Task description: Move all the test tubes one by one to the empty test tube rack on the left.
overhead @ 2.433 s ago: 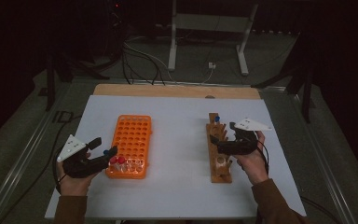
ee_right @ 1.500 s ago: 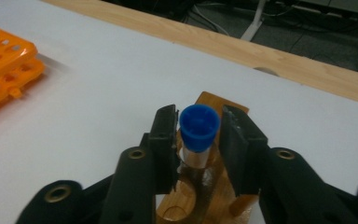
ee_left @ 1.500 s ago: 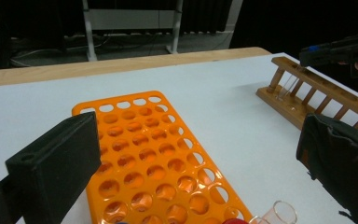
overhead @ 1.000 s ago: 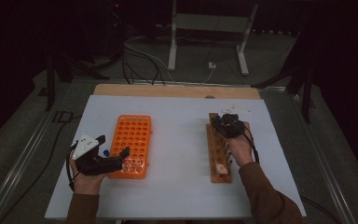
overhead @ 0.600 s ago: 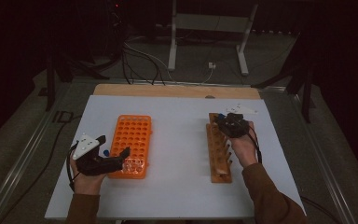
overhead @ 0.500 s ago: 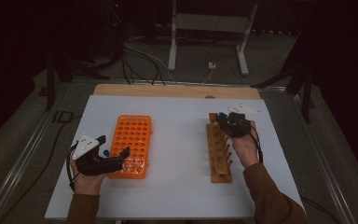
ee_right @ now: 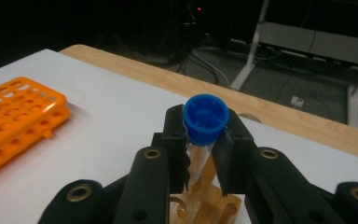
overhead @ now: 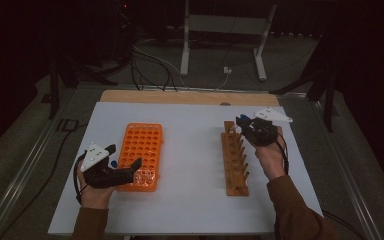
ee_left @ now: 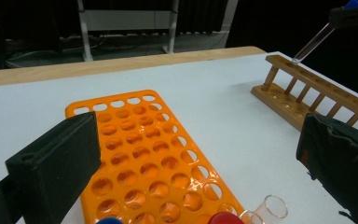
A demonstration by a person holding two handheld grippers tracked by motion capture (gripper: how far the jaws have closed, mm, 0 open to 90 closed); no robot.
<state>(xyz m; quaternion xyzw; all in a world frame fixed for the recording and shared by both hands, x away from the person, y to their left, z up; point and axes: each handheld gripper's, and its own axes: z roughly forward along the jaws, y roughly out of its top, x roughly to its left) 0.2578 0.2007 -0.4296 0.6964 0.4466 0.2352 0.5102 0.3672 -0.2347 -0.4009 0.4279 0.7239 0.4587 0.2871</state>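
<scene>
- Blue-capped test tube [ee_right: 204,122]: clear glass, lower end hidden behind right tool [ee_right: 200,154], which clamps it.
- Left tool [ee_left: 196,163] gapes wide over perforated orange plastic rack [ee_left: 144,154].

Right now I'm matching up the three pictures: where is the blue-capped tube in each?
High view: blue-capped tube at right, in the right gripper above the wooden rack's far end.
Left gripper view: top right corner, slanting toward the rack.
Right gripper view: centre, between the jaws.
Shared landmark: the wooden rack.
</scene>
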